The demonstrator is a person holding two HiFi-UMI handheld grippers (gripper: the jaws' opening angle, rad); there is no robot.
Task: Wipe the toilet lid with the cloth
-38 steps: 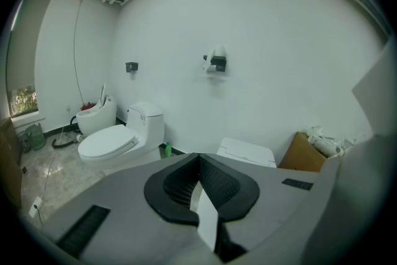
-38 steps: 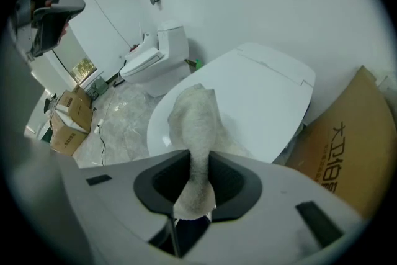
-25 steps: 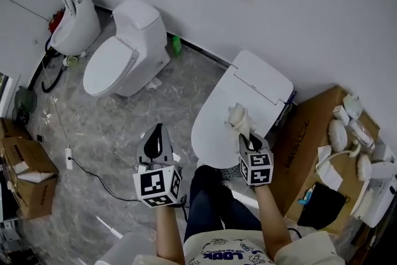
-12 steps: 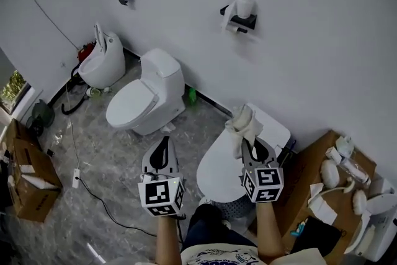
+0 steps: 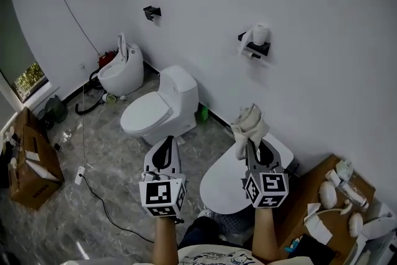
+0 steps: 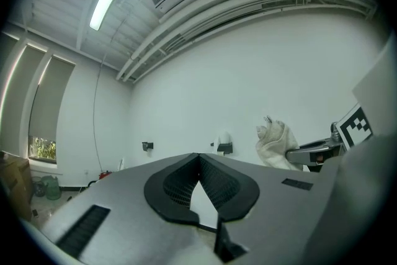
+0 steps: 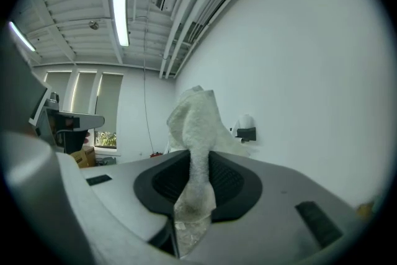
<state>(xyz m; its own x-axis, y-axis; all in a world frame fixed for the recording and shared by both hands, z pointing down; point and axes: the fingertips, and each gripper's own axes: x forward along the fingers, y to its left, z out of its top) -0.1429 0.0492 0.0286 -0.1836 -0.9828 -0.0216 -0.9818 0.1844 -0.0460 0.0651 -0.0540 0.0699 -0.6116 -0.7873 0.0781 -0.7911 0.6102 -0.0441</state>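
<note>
My left gripper [image 5: 164,141] has its jaws pressed together on nothing, with open grey marbled floor [image 5: 105,158] to their left and a second toilet [image 5: 155,112] just beyond their tips. My right gripper [image 5: 253,146] pinches the cloth [image 5: 249,123], which bunches above the jaw tips, clear of the toilet lid [image 5: 224,175] lying below, between both grippers. The white wall [image 5: 322,71] stands near on the right, with a paper roll holder [image 5: 254,41] beyond the tips.
</note>
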